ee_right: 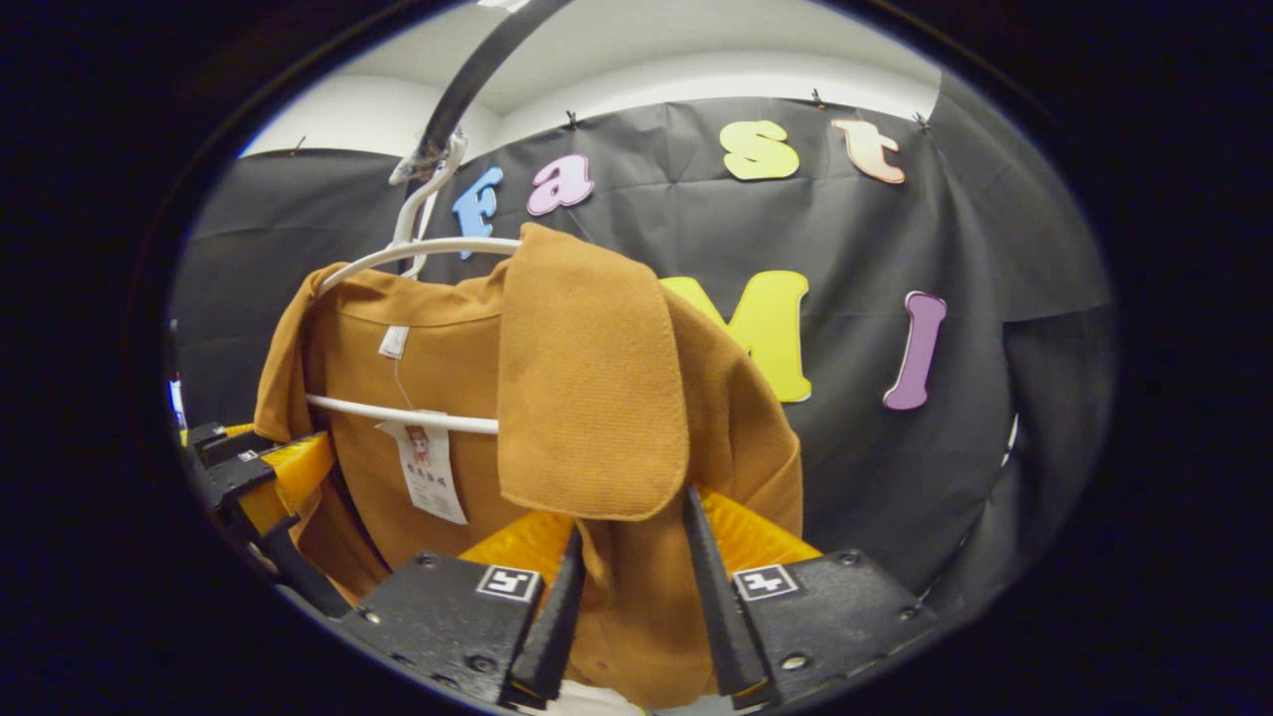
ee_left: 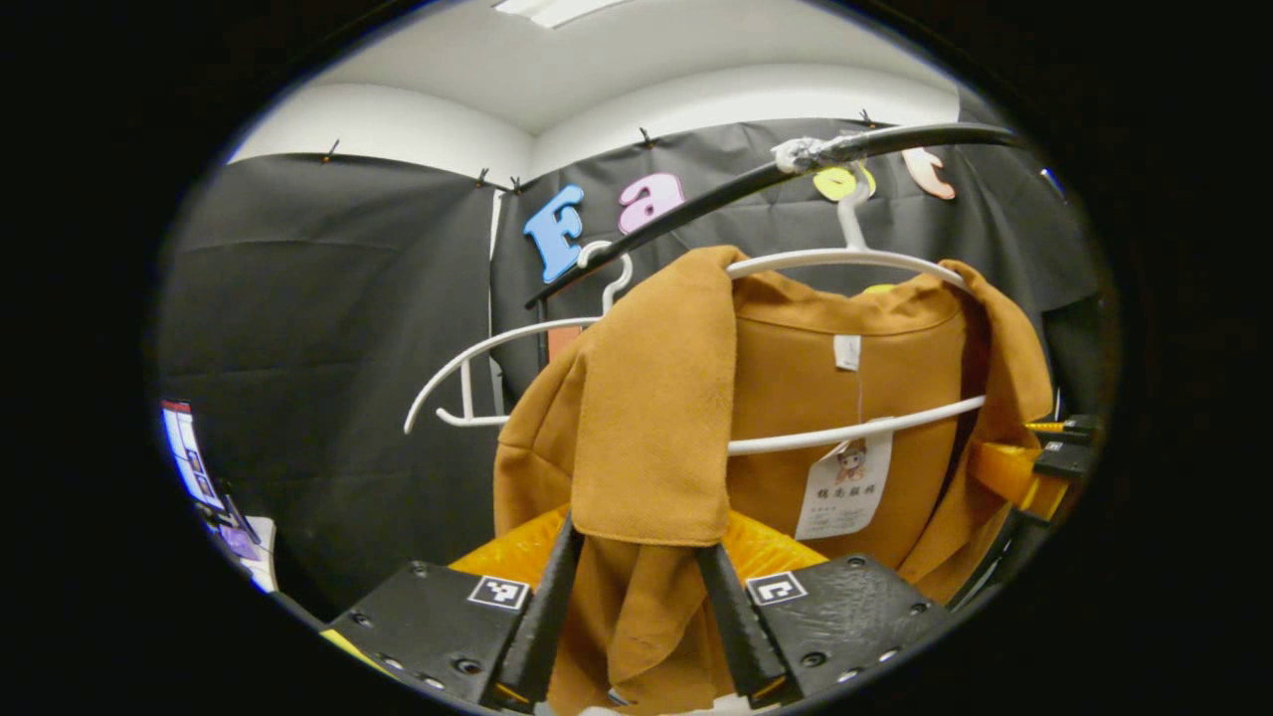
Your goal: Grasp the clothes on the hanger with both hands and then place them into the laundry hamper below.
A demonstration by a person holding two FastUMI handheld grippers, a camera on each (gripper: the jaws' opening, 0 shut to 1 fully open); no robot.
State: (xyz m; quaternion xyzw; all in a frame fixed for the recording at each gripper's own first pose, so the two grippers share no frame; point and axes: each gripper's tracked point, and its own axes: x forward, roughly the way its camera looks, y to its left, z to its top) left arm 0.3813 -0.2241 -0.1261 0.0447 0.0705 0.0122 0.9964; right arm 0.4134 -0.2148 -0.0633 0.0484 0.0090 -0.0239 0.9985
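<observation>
Jacket hung on white hanger under rail, straight ahead of both grippers. Left gripper clenched on its left front panel, right gripper on its right; hamper below, unseen.

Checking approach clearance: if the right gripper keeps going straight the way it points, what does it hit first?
The brown garment on the white hanger: its fabric already sits between the right gripper jaws, front panel directly ahead. Whether the jaws already pinch it, I can't tell.
</observation>
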